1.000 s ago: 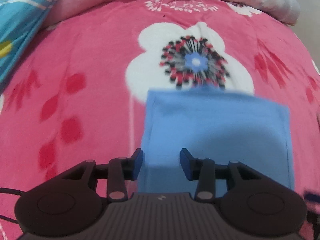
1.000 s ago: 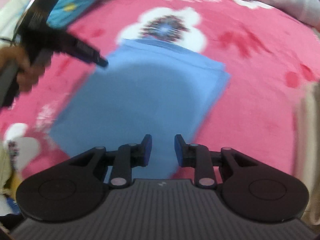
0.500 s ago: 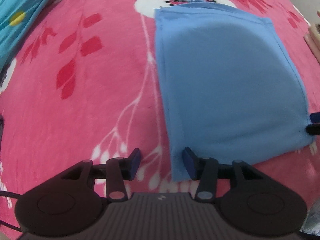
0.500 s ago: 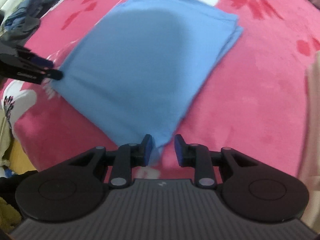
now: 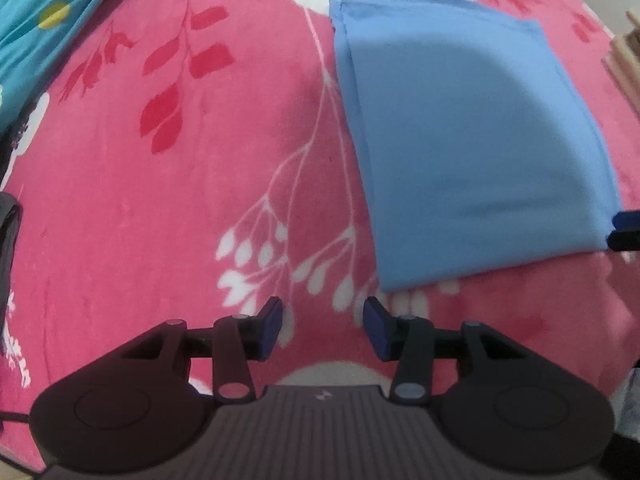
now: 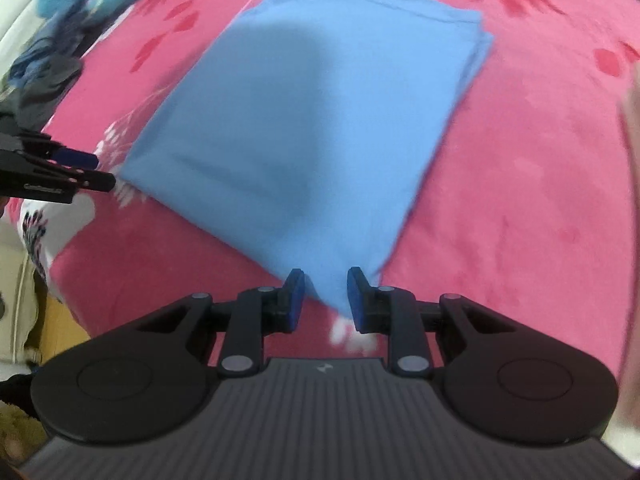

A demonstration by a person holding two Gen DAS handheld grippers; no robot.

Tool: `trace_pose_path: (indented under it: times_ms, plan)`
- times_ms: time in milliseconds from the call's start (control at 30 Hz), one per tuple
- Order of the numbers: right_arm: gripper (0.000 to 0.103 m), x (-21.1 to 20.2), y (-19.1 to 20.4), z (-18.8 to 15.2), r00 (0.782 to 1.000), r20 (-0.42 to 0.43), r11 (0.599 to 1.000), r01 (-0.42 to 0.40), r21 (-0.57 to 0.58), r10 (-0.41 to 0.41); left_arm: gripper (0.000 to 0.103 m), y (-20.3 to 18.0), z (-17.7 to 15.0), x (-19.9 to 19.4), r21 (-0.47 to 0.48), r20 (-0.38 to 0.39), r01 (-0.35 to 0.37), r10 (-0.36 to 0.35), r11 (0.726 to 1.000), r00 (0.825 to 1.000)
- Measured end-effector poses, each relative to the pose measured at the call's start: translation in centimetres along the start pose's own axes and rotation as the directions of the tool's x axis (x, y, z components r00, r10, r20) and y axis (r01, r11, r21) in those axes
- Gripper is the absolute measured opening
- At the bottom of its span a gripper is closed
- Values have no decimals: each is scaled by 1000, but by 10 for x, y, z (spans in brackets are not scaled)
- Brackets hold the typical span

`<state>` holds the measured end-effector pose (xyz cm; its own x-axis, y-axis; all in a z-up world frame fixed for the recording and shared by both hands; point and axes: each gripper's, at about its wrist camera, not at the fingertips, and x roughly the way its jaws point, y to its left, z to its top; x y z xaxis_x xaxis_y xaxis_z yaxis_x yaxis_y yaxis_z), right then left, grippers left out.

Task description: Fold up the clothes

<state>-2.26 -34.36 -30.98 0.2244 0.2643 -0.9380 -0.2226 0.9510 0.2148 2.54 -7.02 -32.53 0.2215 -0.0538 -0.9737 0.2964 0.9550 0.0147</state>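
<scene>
Blue cloth lies folded flat on the pink floral blanket; its near corner sits right between the half-open jaws of the right gripper, likely lined up to pinch, though no grip is visible yet. Left gripper is parted wide with nothing in it, cloth's corner just ahead and right of its jaws, probably set for the matching corner. Dark clothes pile far left, teal fabric upper left, nothing blocking.
</scene>
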Motion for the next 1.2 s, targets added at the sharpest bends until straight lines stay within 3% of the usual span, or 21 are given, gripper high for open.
trace_pose_path:
  times_ms: [133,233,333,467,600,700,833,933,1033,1133,1200]
  plan:
    - [23,0,20,11,998,49,999,37,1,-37,48,-6,18,-9,50,67,70,-73,996,995]
    - [23,12,28,16,994,66,996,86,29,-88,49,-26,27,6,131,34,92,-97,987,995]
    - [23,19,12,-3,988,-17,980,152,132,-151,52,-35,19,22,194,29,76,-84,978,996]
    - [23,-18,-5,-34,958,-145,904,283,319,-248,51,-23,17,2,210,17,55,-60,976,998]
    - [24,-81,14,-39,972,-81,858,233,457,-221,51,-11,23,-50,215,67,20,-35,976,997]
    - [28,-123,41,-29,981,4,831,164,532,-196,55,-10,37,-108,178,149,55,-83,983,985]
    - [38,-167,74,-4,975,113,808,90,582,-190,70,-9,57,-181,90,243,117,-136,989,961]
    - [50,-200,93,20,967,173,831,63,553,-189,78,-12,66,-236,44,293,102,-111,994,950]
    - [61,-227,107,40,953,226,860,61,507,-201,94,-13,71,-277,5,356,107,-102,994,929]
    - [72,-244,121,53,945,260,896,69,439,-200,96,-15,71,-306,-47,421,91,-62,995,905]
    - [75,-254,130,52,934,289,913,84,400,-212,96,-20,71,-316,-94,439,59,-11,994,898]
